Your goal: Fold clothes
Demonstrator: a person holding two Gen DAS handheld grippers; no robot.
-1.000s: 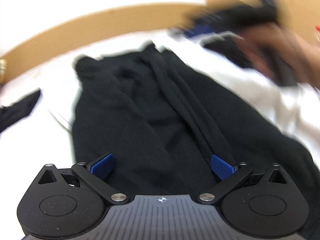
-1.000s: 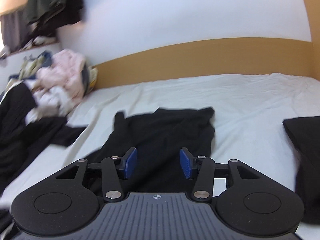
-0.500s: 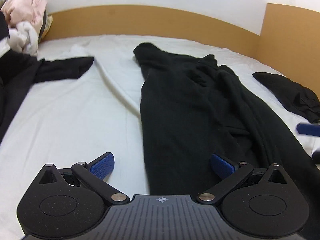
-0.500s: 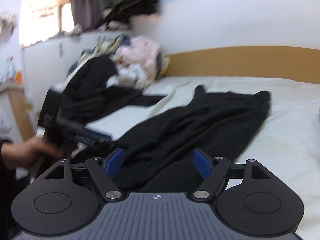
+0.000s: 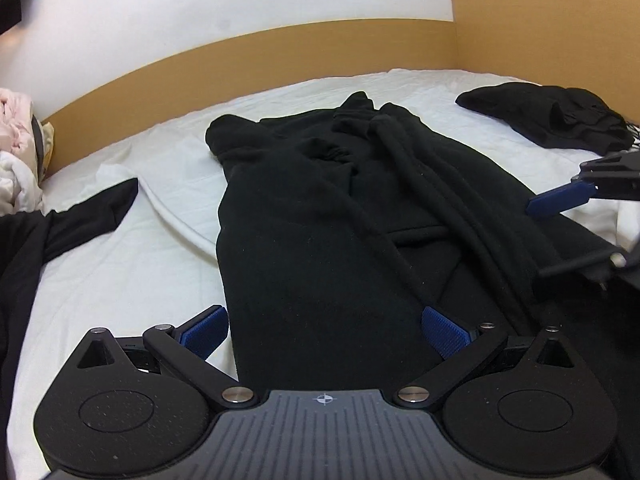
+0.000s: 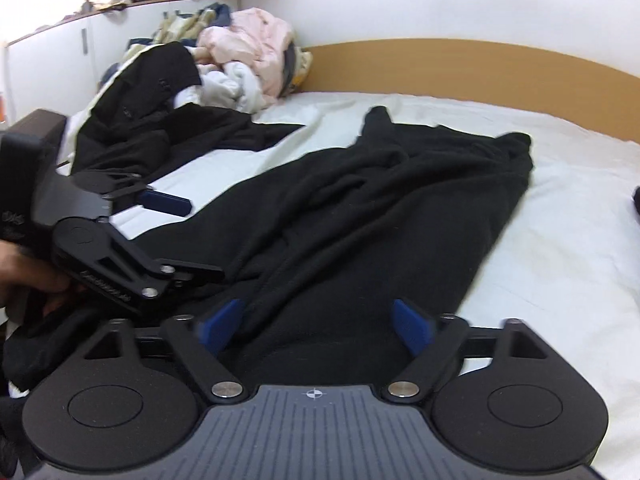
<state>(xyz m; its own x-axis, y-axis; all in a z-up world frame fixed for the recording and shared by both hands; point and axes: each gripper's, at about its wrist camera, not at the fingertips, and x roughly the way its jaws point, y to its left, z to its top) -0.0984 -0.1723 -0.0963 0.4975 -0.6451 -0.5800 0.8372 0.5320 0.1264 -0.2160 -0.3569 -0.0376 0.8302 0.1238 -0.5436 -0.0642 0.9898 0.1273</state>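
Note:
A long black garment [image 5: 320,216] lies stretched out on the white bed sheet [image 5: 120,272], with its near end under both grippers; it also shows in the right wrist view [image 6: 380,208]. My left gripper [image 5: 324,330] is open and empty over the garment's near left edge. My right gripper [image 6: 316,322] is open and empty over the same near end. The right gripper also shows at the right edge of the left wrist view [image 5: 576,228], and the left gripper shows at the left of the right wrist view [image 6: 172,236].
Another black garment [image 5: 552,120] lies at the far right of the bed. A pile of mixed clothes [image 6: 224,56] and black clothing [image 6: 160,120] sit at the left. A wooden headboard [image 5: 280,52] runs along the back.
Both views have swung and settled on the black garment. The right gripper has opened wider. The grippers now sit side by side over the garment's near end.

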